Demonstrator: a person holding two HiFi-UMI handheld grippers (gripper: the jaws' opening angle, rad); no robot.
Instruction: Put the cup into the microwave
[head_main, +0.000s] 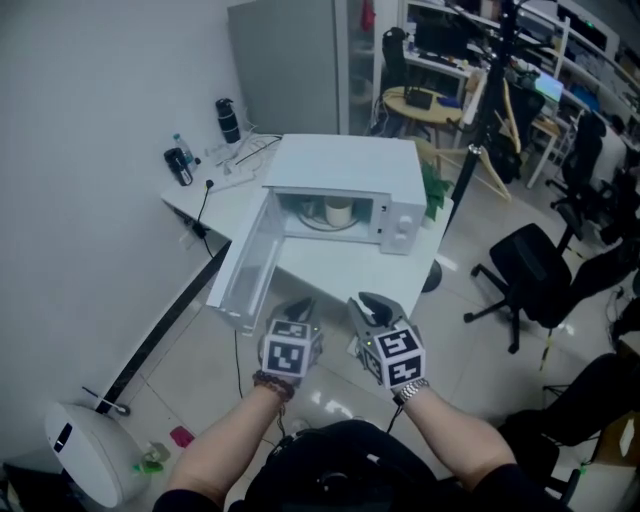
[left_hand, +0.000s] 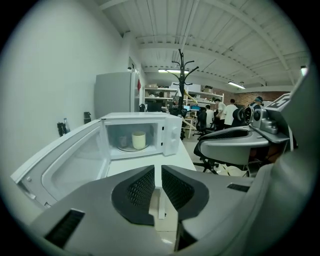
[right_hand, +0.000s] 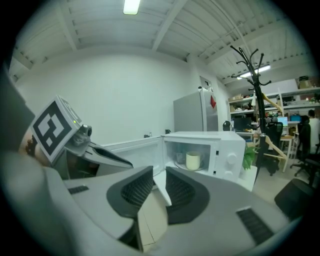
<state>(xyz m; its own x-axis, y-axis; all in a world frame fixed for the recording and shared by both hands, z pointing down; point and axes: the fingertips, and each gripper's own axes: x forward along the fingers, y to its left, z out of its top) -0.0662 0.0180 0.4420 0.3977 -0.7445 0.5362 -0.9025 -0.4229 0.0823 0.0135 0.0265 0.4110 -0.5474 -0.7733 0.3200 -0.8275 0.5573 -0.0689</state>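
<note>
The cream cup (head_main: 339, 212) stands upright inside the white microwave (head_main: 345, 165), on its turntable. The microwave door (head_main: 245, 270) hangs wide open to the left. The cup (left_hand: 138, 140) shows in the left gripper view, and the cup (right_hand: 193, 160) in the right gripper view, well beyond the jaws. My left gripper (head_main: 303, 305) hovers off the table's near edge; its jaws are shut with nothing in them (left_hand: 158, 170). My right gripper (head_main: 372, 303) is beside it, with a narrow empty gap between its jaws (right_hand: 160, 175).
The microwave sits on a white table (head_main: 330, 270). Two dark bottles (head_main: 229, 120) and cables lie at the table's far left. A black office chair (head_main: 535, 275) and a coat stand (head_main: 480, 110) are to the right, and a white round appliance (head_main: 85, 450) is on the floor.
</note>
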